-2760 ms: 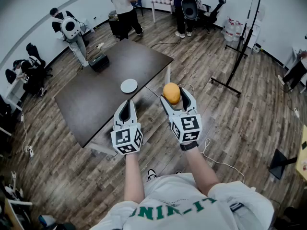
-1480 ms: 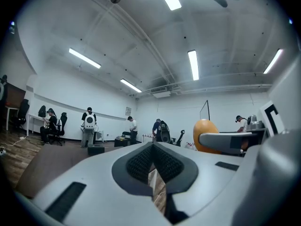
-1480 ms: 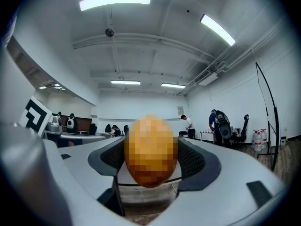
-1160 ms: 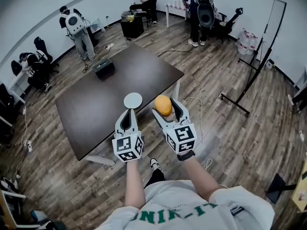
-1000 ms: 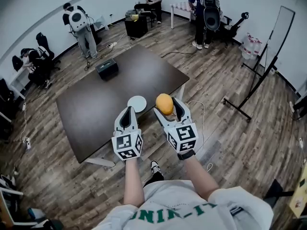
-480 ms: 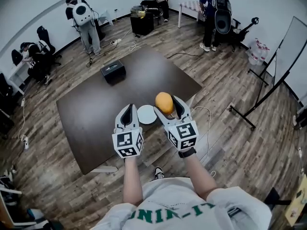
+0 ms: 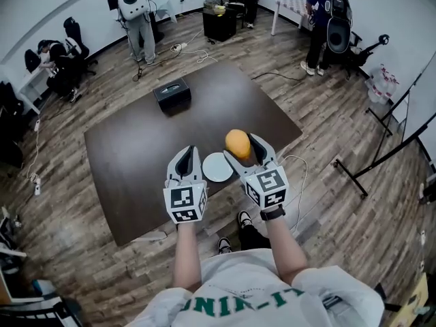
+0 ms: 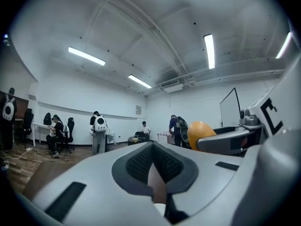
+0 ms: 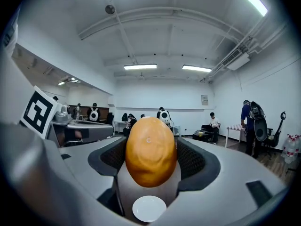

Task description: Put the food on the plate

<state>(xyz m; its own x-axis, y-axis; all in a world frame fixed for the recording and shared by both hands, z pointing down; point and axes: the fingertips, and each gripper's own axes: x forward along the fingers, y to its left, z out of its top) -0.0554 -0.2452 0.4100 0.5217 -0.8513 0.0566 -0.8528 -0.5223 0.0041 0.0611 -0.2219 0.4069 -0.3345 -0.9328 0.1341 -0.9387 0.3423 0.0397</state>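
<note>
An orange, egg-shaped food item (image 7: 238, 142) sits between the pads of my right gripper (image 7: 240, 147), which is shut on it and holds it in the air. In the right gripper view the food (image 9: 150, 150) fills the jaws, and the white plate (image 9: 149, 208) shows below it. The plate (image 7: 217, 167) is small and round and lies on the dark brown table (image 7: 136, 155) near its front edge, between my two grippers. My left gripper (image 7: 187, 155) hovers just left of the plate, shut and holding nothing. From the left gripper view the food (image 8: 200, 132) appears at the right.
A black box (image 7: 172, 95) stands on the table's far side. Several people stand or sit along the far walls, one of them (image 7: 135, 9) beyond the table. A black stand (image 7: 381, 159) and a cable (image 7: 300, 176) are on the wooden floor at the right.
The view has come closer to the table. The plate now lies right between the two grippers instead of ahead of them. The right gripper still holds the food; the left stays shut.
</note>
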